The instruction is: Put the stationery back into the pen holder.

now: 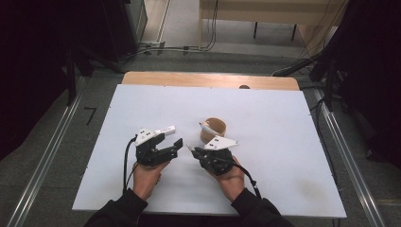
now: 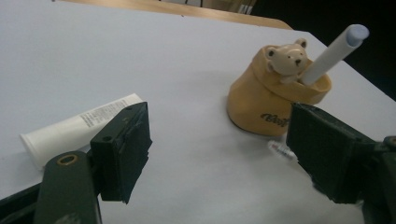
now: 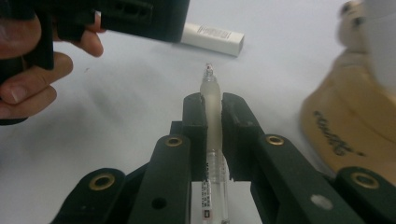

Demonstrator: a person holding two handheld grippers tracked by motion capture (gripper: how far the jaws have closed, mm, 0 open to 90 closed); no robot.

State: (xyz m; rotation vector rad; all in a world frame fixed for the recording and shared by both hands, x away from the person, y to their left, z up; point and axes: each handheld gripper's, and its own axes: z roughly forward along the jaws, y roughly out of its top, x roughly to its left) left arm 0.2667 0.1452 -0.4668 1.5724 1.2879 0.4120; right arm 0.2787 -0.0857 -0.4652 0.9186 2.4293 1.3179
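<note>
You've got the slim clear plastic pen (image 3: pixel 212 140) pinched in your right tool (image 3: pixel 212 100), jaws squeezed tight on the frosted grip section with the tip poking out past the pads, a little above the white-covered bench (image 1: pixel 283 142). In the high view that right tool (image 1: pixel 195 152) sits just in front of the tan bear-shaped pen holder (image 1: pixel 213 130), with the pen tip aimed toward your left hand.

Handling-wise, a pen like that looks light and stiff but also skinny, round and slick, so I'd guess it'll want to roll or pivot between flat pads if you bump it. Your hold near the writing end seems fine for steering, but the long tail behind the jaws can swing it. Keep the squeeze steady.

The holder (image 2: pixel 275 100) looks like soft rubbery stuff with a slumped rim, and there's a white capped pen (image 2: pixel 334 53) leaning in it already. It probably tips or slides easily, so go in from above, not sideways.

Your left tool (image 2: pixel 217 149) is spread wide with nothing between the jaws, hovering near the white squeeze tube (image 2: pixel 77 128) lying on the bench. Could use it to steady the holder.
</note>
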